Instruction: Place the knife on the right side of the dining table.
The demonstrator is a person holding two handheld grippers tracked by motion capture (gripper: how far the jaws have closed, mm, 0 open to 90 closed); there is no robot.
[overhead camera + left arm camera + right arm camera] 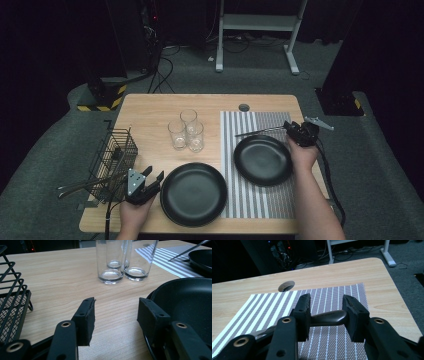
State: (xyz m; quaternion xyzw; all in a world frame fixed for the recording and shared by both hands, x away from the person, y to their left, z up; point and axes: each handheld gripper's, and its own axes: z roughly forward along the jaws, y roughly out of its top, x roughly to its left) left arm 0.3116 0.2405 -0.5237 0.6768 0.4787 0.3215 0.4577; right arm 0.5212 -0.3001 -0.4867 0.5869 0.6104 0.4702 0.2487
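Two handheld black grippers, left gripper point(151, 181) with grey three-cornered plate, right gripper point(295, 131) with grey plate too, black cable trailing from each, black jaw arms with brass-ringed rivets, matte black rectangular pads point(86, 320) with small screw holes, bare forearms, no sleeves

Two black plates point(193, 193), clear glasses point(186, 131), a grey-and-white striped mat point(250, 200), a black wire basket point(114, 155), a dark-handled utensil point(328, 318), light wood bench point(150, 112).

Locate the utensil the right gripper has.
High view: the utensil lies over the striped placemat on the table's right, just behind the right black plate, its dark handle between the right gripper's fingers.
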